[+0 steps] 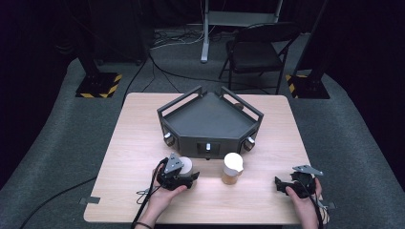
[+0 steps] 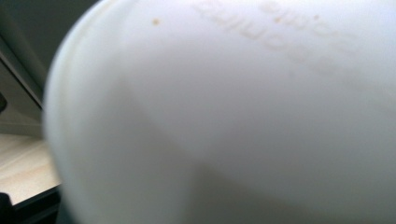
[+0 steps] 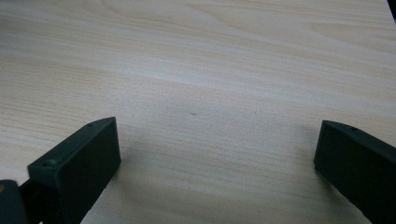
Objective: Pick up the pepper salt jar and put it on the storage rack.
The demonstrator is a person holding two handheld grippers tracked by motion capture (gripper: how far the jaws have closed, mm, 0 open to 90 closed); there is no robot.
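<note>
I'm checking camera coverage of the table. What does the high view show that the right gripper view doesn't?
High view alone: the dark tray, a white-lidded jar, the left gripper at a white container, a folding chair. Right gripper view alone: its jaws close up, spread wide over bare wood. Both share the wooden table and the right gripper.

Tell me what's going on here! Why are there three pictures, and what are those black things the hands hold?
A person sits at a wooden table, holding a grabbing tool in each hand. One picture looks down from above; the other two come from little cameras on the tools. The left tool is right up against a white container, which looks huge and blurry in its camera; whether it is squeezing it, I cannot tell. The right tool is open over bare table, holding nothing. A jar with a white lid and a dark tray sit nearby.
</note>
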